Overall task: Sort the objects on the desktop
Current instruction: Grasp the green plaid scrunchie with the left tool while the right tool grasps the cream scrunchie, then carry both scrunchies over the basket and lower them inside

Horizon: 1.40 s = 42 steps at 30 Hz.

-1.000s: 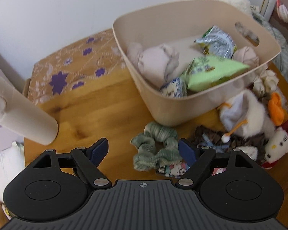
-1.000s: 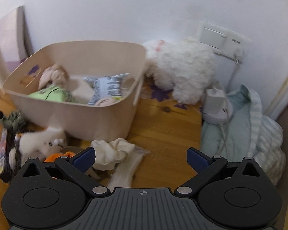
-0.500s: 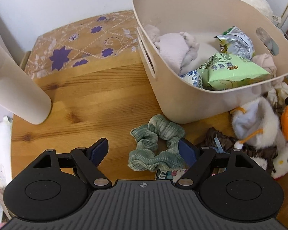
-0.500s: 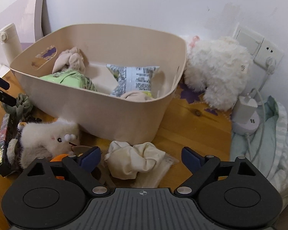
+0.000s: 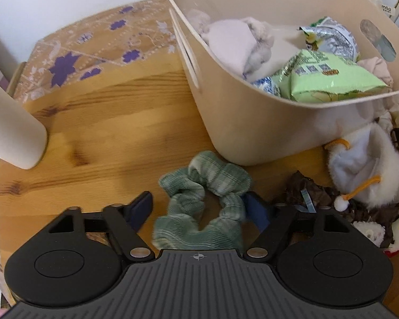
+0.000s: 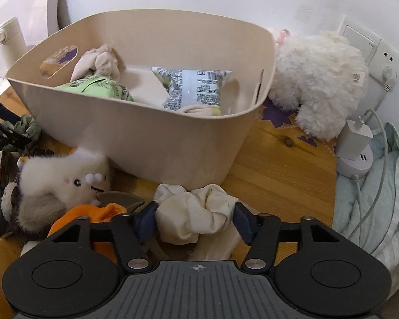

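Note:
On the wooden table a green scrunchie lies between the fingers of my left gripper. Its jaws are closing: the right pad touches the cloth, the left pad stands a little clear. In the right wrist view a cream scrunchie lies between the fingers of my right gripper. Those jaws are closing too, with the pads right at the scrunchie's two sides and the cloth not squeezed. Just behind both stands the beige basket, holding snack bags and cloth items.
A white plush toy, a brown scrunchie and an orange cloth crowd the basket's front. A cream bottle stands at the left. A fluffy white toy, a charger and pale blue bedding sit at the right.
Both grippers have sunk toward the table. The left one's jaws have narrowed around the green scrunchie. The right one moved over the cream scrunchie and its jaws closed in to its sides.

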### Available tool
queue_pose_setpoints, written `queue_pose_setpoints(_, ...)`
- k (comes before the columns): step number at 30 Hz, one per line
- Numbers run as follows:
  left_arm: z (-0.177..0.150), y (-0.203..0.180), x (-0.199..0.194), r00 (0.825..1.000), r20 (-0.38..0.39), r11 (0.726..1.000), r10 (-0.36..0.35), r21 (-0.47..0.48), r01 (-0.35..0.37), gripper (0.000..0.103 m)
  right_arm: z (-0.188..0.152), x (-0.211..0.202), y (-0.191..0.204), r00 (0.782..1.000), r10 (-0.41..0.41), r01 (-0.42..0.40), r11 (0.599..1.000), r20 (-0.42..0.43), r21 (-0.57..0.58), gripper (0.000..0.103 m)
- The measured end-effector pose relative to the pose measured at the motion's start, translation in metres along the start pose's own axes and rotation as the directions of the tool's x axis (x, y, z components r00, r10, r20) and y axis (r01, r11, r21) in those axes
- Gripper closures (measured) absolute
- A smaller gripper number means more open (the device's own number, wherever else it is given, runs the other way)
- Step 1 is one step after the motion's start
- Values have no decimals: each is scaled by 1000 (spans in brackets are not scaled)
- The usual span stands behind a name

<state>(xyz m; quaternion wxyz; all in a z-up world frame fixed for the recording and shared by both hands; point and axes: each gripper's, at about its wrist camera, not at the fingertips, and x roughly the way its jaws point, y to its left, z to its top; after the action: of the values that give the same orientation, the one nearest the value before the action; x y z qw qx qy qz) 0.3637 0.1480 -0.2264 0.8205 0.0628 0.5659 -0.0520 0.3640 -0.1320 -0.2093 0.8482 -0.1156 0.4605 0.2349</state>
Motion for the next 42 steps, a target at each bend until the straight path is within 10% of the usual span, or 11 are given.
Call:
queue_pose_setpoints(15, -6, 11, -7, 1000, -6, 1000, -6, -14, 6, 79, -5, -10, 2, 999, 39, -39, 999, -16, -1, 89)
queue_pose_setpoints(42, 10, 26, -111, 966, 253, 999, -41, -6, 43, 80, 3, -124, -21, 974, 54, -63, 997, 222, 34, 90)
